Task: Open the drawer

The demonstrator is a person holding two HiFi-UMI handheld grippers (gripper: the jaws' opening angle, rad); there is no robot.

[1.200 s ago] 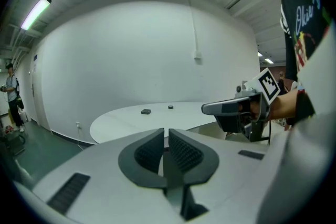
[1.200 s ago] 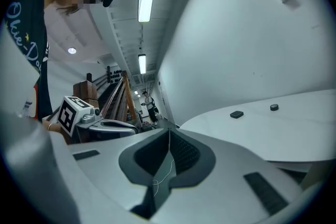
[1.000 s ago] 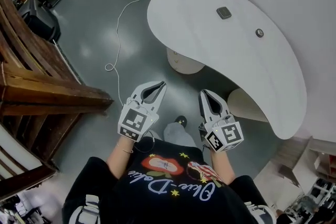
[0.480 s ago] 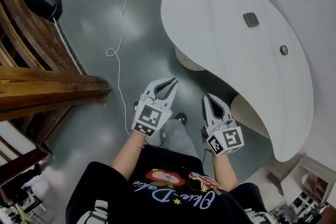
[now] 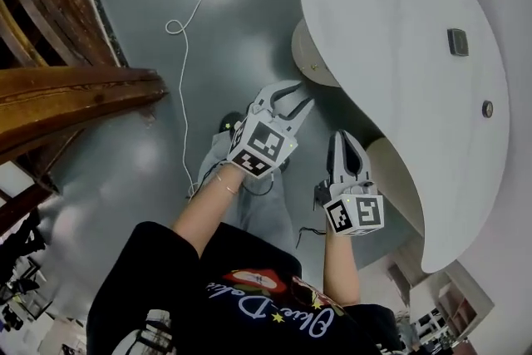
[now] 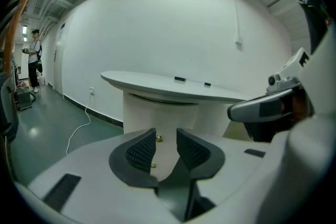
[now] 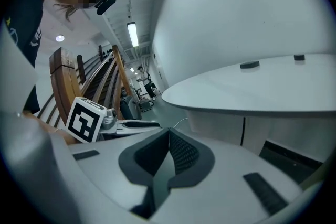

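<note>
Head view: both forearms reach forward and down, the left gripper (image 5: pixel 293 94) ahead of the right gripper (image 5: pixel 343 139), both aimed at the cabinet (image 5: pixel 309 62) under the table (image 5: pixel 391 21). Left gripper view: its jaws have just been opening and stand partly apart, empty, with two drawer knobs (image 6: pixel 159 138) showing in the gap, beyond the tips. Right gripper view: jaws pressed together, holding nothing, the table beyond them.

We see a white tabletop (image 5: pixel 391 29) at right above a grey-green floor (image 5: pixel 216 21); brown wooden rails (image 5: pixel 66 96) at left; a white cable (image 5: pixel 188 87) far off; a cream drawer unit (image 6: pixel 157 113) with brass knobs (image 6: pixel 158 138); black-and-white square patterns on the marker cubes (image 5: pixel 264 147).
</note>
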